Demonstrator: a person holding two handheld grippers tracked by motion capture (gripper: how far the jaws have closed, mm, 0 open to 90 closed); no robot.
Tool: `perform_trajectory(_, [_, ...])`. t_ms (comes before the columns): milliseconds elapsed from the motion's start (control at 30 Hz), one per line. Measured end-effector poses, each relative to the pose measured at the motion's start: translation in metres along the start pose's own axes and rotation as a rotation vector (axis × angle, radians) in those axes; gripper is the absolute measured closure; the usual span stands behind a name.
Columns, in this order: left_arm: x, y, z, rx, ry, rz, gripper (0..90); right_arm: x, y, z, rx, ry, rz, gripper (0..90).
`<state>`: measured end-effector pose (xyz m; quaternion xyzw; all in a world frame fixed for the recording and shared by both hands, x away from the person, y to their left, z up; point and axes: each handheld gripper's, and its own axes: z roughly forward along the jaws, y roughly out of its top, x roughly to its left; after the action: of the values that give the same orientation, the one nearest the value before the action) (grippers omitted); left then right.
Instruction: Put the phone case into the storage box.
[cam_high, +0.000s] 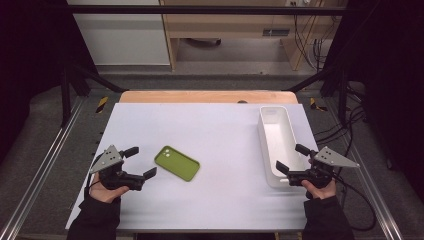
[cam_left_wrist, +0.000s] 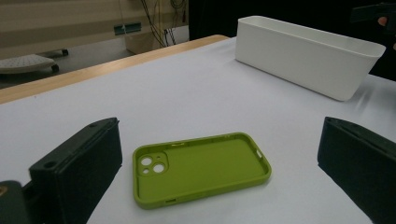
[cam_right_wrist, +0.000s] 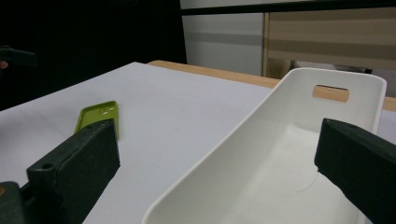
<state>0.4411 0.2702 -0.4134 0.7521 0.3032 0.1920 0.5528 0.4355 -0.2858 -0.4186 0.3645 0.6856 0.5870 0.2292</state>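
I see my left gripper (cam_high: 141, 161) at lower left, jaws spread wide and empty, facing the green phone case (cam_high: 177, 163) mid-frame. My right gripper (cam_high: 292, 158) gapes wide over the white bin (cam_high: 274, 120).

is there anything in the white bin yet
No, in the right gripper view the white bin shows a bare white floor, and the green phone case lies on the table.

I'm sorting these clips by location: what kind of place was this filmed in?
Probably a lab or workshop data-recording station: a white-covered table inside a black metal frame, loose cables on the floor behind, and a hand-held tool in each hand.
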Motion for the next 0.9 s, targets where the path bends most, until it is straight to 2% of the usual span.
perform_trajectory(433, [-0.009, 0.015, 0.012, 0.034, 0.035, 0.009, 0.0, 0.001, 0.000, 0.002, 0.014, -0.004, -0.006, 0.4])
perform_trajectory(633, [-0.014, 0.018, 0.023, 0.058, 0.036, 0.022, 0.0, 0.001, -0.001, 0.002, 0.013, -0.004, -0.009, 0.4])
perform_trajectory(900, [-0.016, 0.021, 0.035, 0.090, 0.048, 0.012, 1.2, 0.001, -0.001, 0.003, 0.015, -0.004, -0.014, 0.4])
